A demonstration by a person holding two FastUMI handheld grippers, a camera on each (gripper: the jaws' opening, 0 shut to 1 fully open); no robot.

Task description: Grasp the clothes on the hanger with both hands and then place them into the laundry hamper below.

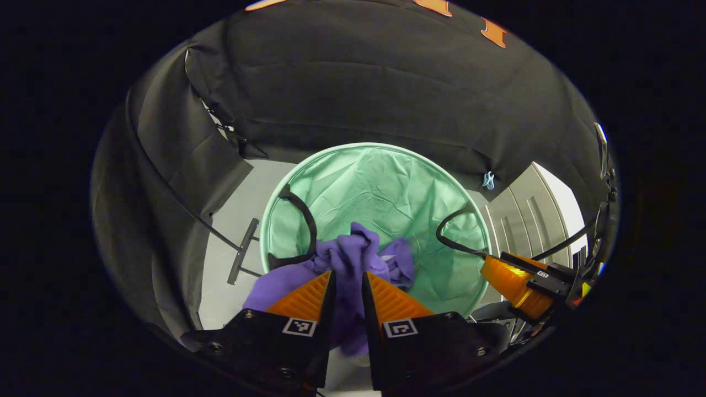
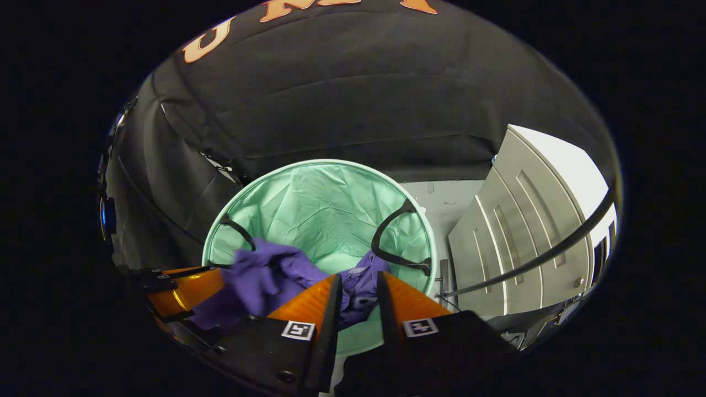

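You have the purple garment (image 1: 347,259) bunched over the near rim of the green laundry hamper (image 1: 386,187), part of it hanging inside and part draped outside on the floor side. Your left tool (image 1: 348,286) is clamped on a fold of it, and your right tool (image 2: 357,295) appears pinched on the other end, just above the hamper's near edge. This looks like the placing step: carry both ends further over the opening, then part the fingers so the cloth drops in.
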